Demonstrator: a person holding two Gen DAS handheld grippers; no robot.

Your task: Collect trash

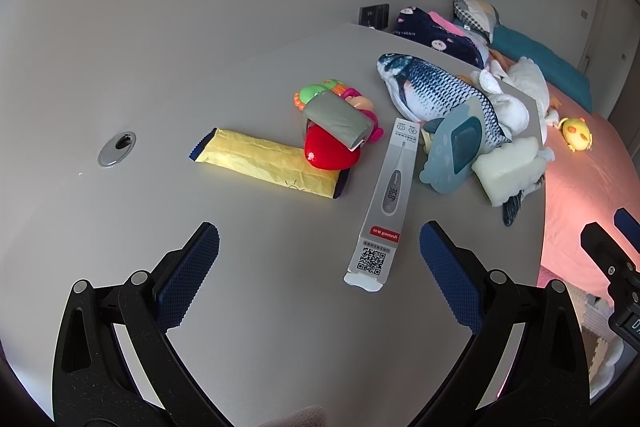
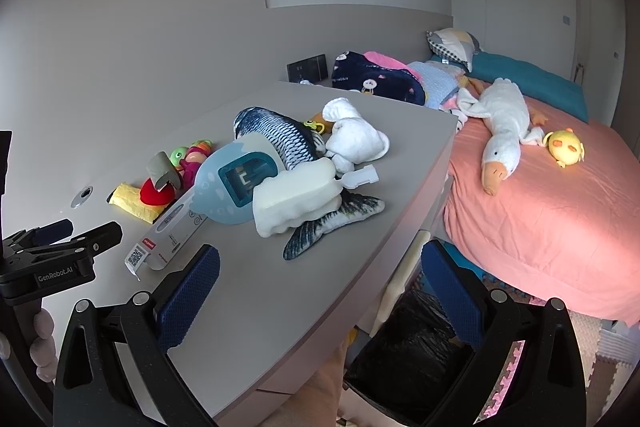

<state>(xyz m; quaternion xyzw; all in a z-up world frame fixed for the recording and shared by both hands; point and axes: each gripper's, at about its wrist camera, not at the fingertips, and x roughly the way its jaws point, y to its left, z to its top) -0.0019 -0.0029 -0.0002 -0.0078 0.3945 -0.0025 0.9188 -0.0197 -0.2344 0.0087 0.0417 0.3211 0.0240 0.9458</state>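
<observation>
While both grippers hover with nothing held, the grey desk (image 1: 248,299) fills most of the left wrist view, with a pink-sheeted bed (image 2: 560,227) just beside its right edge. On the bed lie a white plush goose (image 2: 502,131) and, apart from it, a small yellow chick toy (image 2: 566,147). A bin lined with a black bag (image 2: 412,339) sits on the floor below the desk's edge, between desk and bed.

On the desk, the plush fish (image 1: 436,91) is the biggest item, lying along the far right side. Leaning on it are a blue dinosaur-shaped case (image 1: 452,155) and a pale foam block (image 1: 508,167); white cloth (image 2: 356,139) is bunched behind. Next, the yellow wrapper (image 1: 264,163) lies flat mid-desk, with a red toy (image 1: 328,151) resting on its right end and a grey roll (image 1: 340,121) on top of the red one. Colourful plastic toys (image 1: 328,91) sit behind those. The thermometer box (image 1: 384,199), long and white, lies between wrapper and blue case, its QR end nearest the left gripper (image 1: 320,255). A metal cable port (image 1: 117,149) is set in the desk at far left.

Left gripper: jaws wide apart, empty, above the desk with the box end between the fingers in view. Right gripper (image 2: 320,283): jaws wide apart, empty, over the desk's edge and bin.
</observation>
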